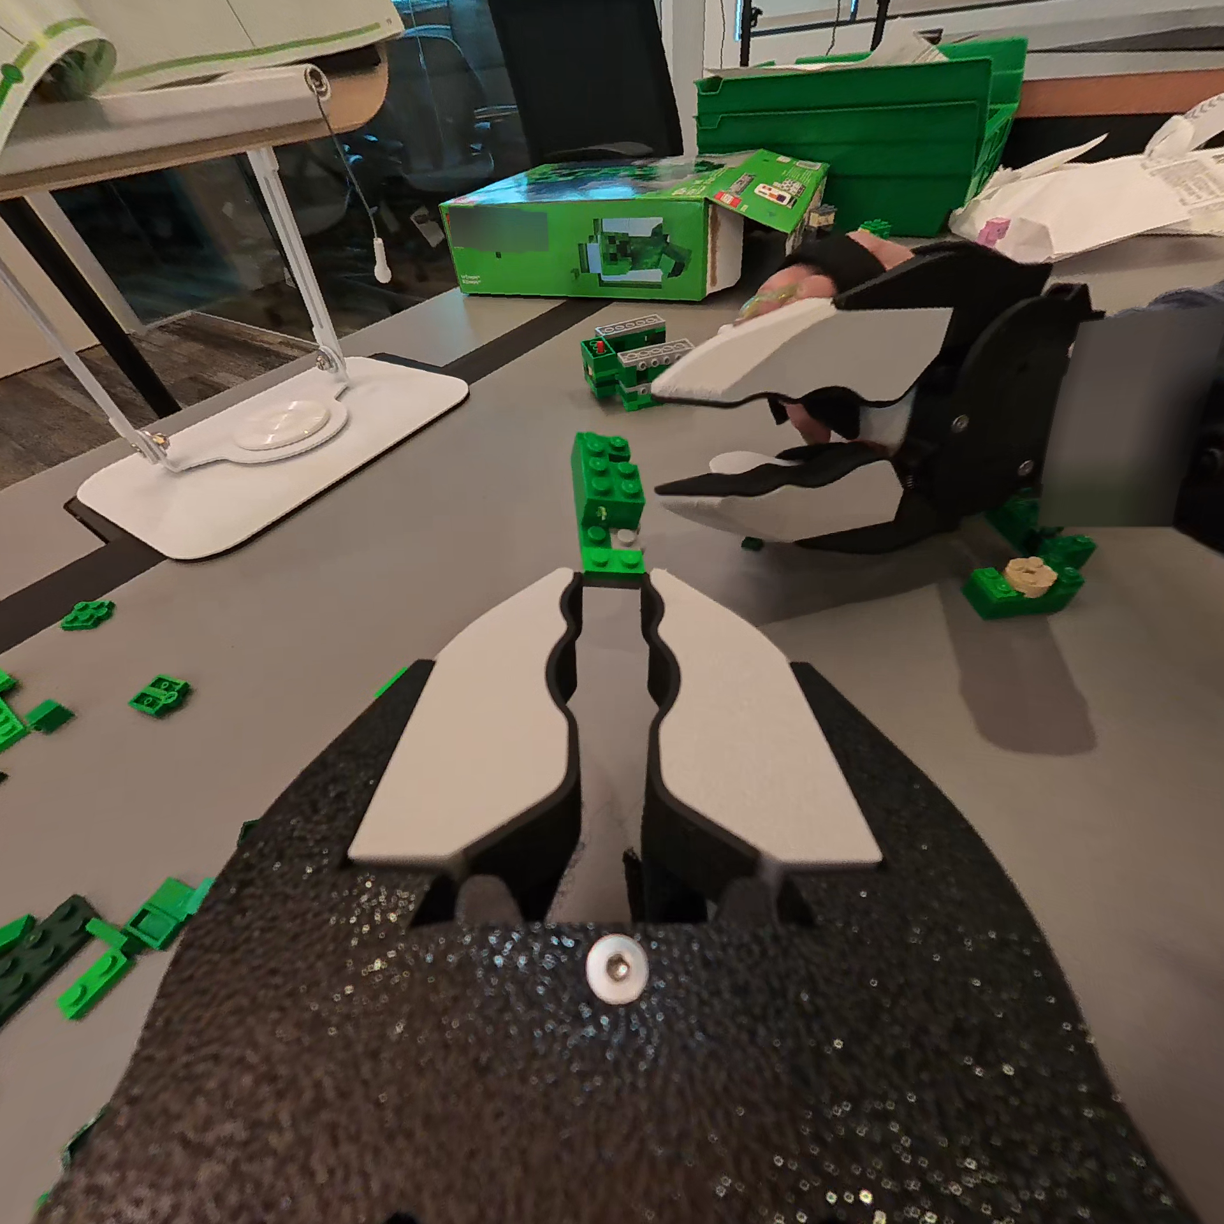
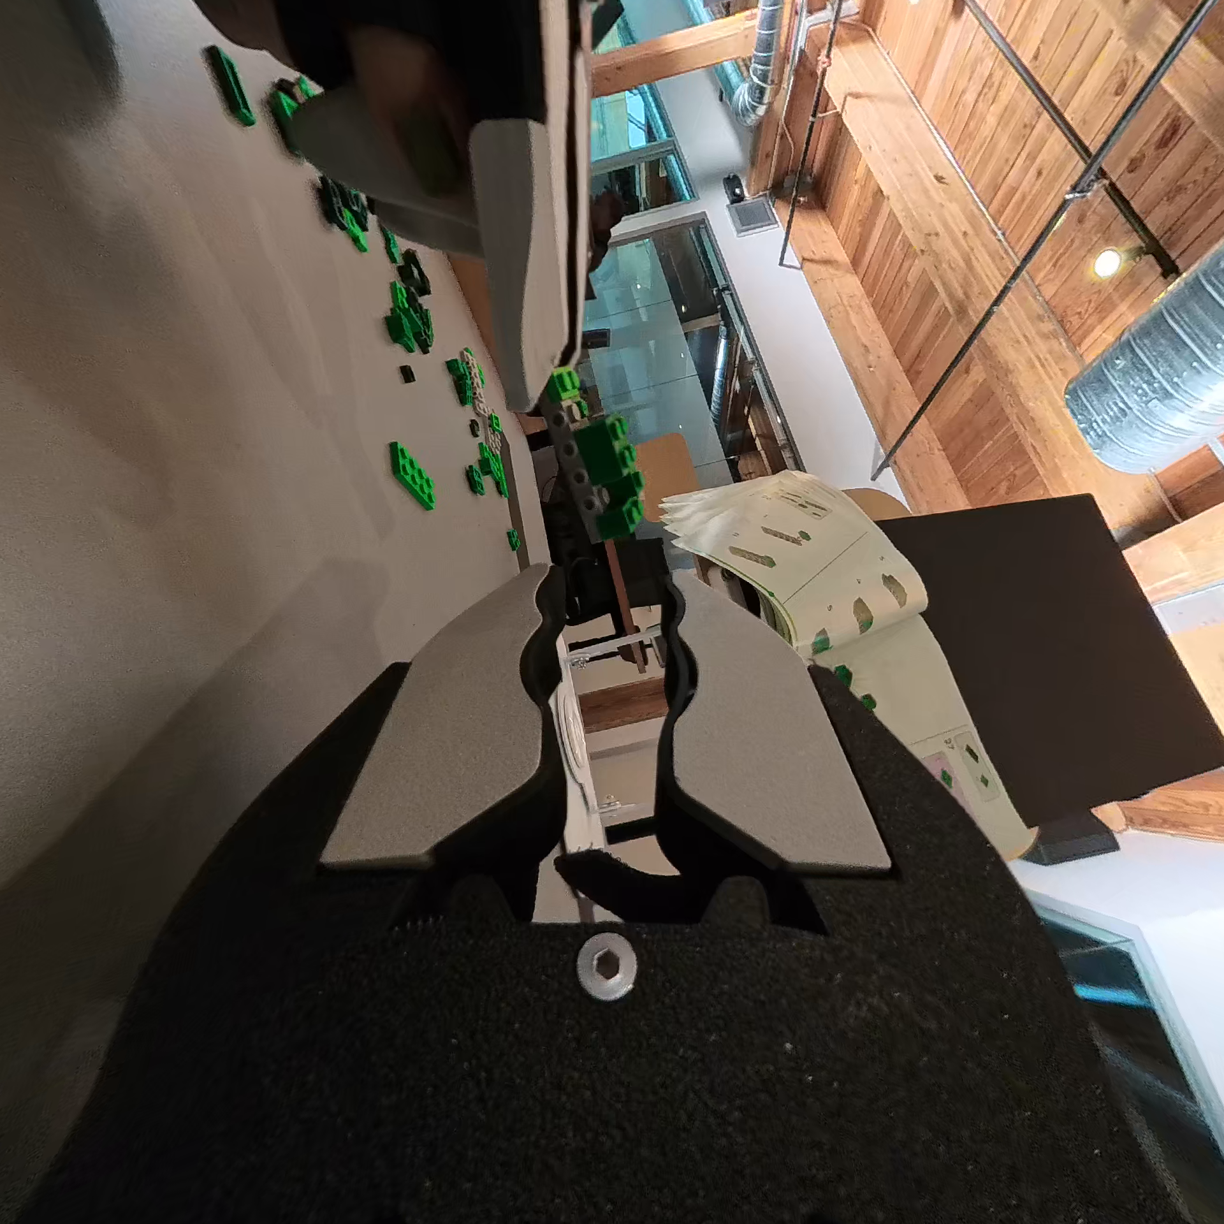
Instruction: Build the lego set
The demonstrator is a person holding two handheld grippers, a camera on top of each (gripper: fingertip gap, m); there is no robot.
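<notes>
My left gripper [image 1: 612, 577] is shut on the near end of a green brick assembly [image 1: 611, 493] and holds it pointing away from me above the grey table [image 1: 331, 662]. In the right wrist view the assembly [image 2: 606, 473] shows a grey holed beam along one side, held by the left gripper [image 2: 550, 381] coming from the top. My right gripper [image 2: 612, 581] is open and empty, turned on its side, its fingertips just short of the assembly. In the left wrist view the right gripper [image 1: 659, 442] stands right of the assembly, jaws apart.
A second green and grey build [image 1: 629, 371] stands farther back. A green piece with a tan round part [image 1: 1023, 583] lies at the right. Loose green plates [image 1: 159, 695] lie at the left. A green box [image 1: 596, 245], stacked green trays [image 1: 848, 132], a white stand base [image 1: 265, 457] and the instruction booklet [image 2: 828, 596] are around. The tips of one gripper are about 5 cm away from the tips of the other.
</notes>
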